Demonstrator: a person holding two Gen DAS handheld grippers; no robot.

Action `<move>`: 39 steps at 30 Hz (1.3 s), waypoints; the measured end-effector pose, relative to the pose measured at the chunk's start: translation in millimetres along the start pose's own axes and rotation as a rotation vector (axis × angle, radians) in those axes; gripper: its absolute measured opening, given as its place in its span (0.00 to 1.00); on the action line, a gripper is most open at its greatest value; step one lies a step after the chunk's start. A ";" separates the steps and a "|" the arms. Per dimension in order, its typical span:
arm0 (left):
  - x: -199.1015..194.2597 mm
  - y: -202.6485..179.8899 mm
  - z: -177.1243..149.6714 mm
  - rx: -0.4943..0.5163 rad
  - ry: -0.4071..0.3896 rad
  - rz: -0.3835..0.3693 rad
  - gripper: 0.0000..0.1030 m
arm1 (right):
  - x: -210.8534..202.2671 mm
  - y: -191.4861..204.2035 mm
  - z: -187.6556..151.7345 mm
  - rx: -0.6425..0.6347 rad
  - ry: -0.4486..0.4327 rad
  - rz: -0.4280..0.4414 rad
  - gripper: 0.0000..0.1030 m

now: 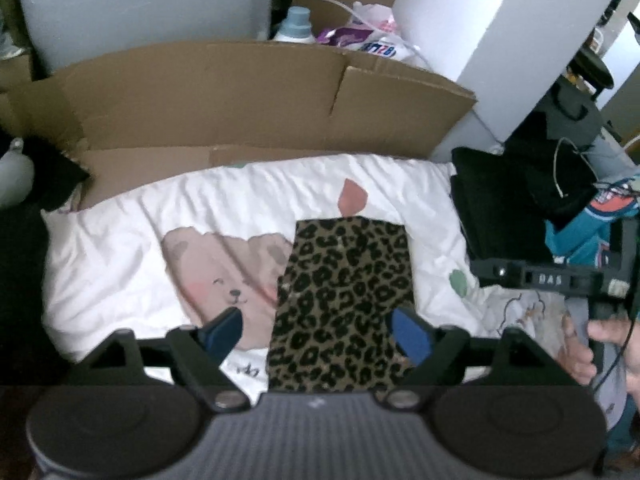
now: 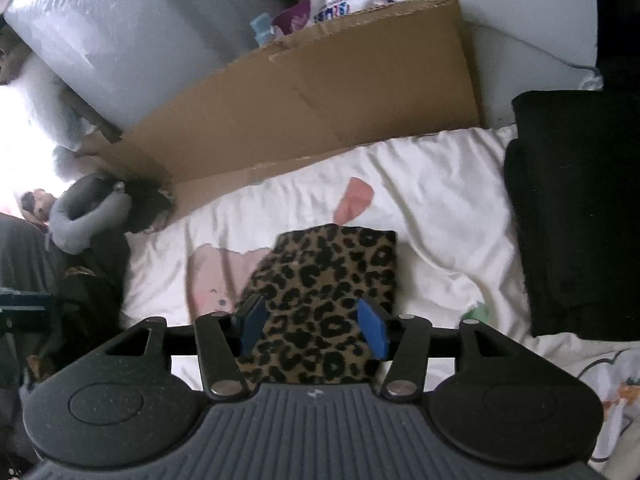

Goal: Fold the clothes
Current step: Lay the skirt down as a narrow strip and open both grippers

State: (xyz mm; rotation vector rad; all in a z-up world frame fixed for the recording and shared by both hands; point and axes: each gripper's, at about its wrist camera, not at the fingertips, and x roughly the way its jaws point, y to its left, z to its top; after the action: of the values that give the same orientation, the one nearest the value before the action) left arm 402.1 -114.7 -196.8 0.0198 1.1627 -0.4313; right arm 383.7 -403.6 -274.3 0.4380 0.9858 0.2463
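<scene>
A leopard-print garment (image 1: 348, 280) lies folded into a neat upright rectangle on a white quilt (image 1: 120, 248) printed with a bear. My left gripper (image 1: 318, 334) hovers over the garment's near end, open wide, with one blue pad off its left edge and the other over its right edge; nothing is gripped. In the right wrist view the same garment (image 2: 332, 276) lies flat below my right gripper (image 2: 313, 328), which is open, its blue pads apart over the cloth and not pressing it. The right gripper's body (image 1: 552, 280) and a hand (image 1: 592, 344) show at the right edge.
A flattened cardboard sheet (image 1: 240, 100) stands along the quilt's far edge. A black folded pile (image 2: 576, 220) sits on the right, with a teal garment (image 1: 580, 232) beside it. A grey neck pillow (image 2: 84, 216) lies at the left. A detergent bottle (image 1: 296, 26) stands behind the cardboard.
</scene>
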 end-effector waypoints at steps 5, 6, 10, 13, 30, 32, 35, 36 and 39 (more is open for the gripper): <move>28.4 5.1 2.2 -0.017 -0.014 -0.004 0.82 | 8.1 -2.5 -2.8 -0.024 0.004 -0.004 0.57; 35.6 7.7 2.4 -0.027 -0.016 -0.006 0.82 | 10.1 -2.0 -3.4 -0.030 0.001 0.005 0.57; 66.7 19.5 -0.4 -0.069 -0.004 -0.006 0.82 | 18.4 -0.3 -8.4 -0.091 0.009 -0.006 0.57; 91.7 27.2 -5.6 -0.086 -0.006 0.018 0.82 | 26.4 -3.9 -13.2 -0.118 0.019 -0.003 0.57; 167.5 55.0 -25.9 -0.033 0.001 -0.051 0.80 | 102.8 -46.5 -60.0 -0.026 -0.019 -0.008 0.57; 173.6 56.0 -28.0 -0.032 -0.005 -0.082 0.79 | 104.9 -51.9 -62.9 0.012 -0.035 -0.011 0.57; 184.5 58.5 -30.5 -0.036 -0.012 -0.094 0.74 | 107.9 -58.8 -69.1 0.076 -0.047 0.001 0.57; 187.4 60.2 -31.0 -0.043 -0.017 -0.103 0.73 | 107.9 -60.5 -72.6 0.097 -0.049 0.007 0.57; 197.0 64.4 -31.8 -0.060 -0.019 -0.126 0.73 | 109.7 -60.9 -82.1 0.110 -0.032 0.014 0.57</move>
State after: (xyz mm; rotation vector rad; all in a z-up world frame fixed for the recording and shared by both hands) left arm 459.8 -110.9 -398.3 -0.1099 1.1609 -0.5072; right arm 373.2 -394.3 -423.6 0.5475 0.9683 0.1974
